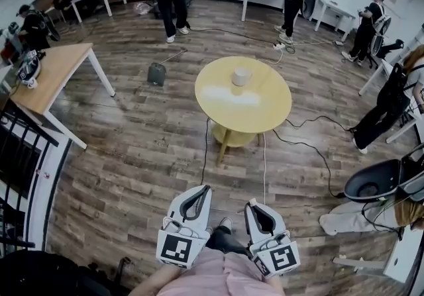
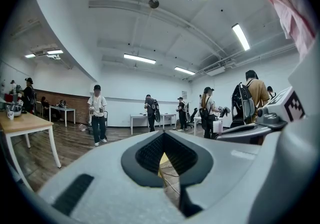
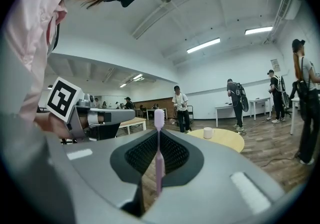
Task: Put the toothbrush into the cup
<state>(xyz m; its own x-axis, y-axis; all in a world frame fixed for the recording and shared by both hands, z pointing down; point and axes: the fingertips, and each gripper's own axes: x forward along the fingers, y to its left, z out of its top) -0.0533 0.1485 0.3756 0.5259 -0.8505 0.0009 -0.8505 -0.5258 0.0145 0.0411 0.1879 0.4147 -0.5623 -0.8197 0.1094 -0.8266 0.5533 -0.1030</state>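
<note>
Open room, wood floor; round yellow table [image 1: 265, 112] ahead of me, white cup [image 1: 241, 77] upright on it. My right gripper [image 1: 253, 204] clenched on pink toothbrush [image 3: 158, 153]: long axis along jaw seam, brush head poking out past tips, handle back between pads. My left gripper [image 1: 206, 188] closed, nothing in it. Both low by my body, well apart from table.

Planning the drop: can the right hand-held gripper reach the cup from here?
Probably not yet: the right hand-held gripper, clamping the toothbrush, sits far from the cup on the table; open floor between.
</note>
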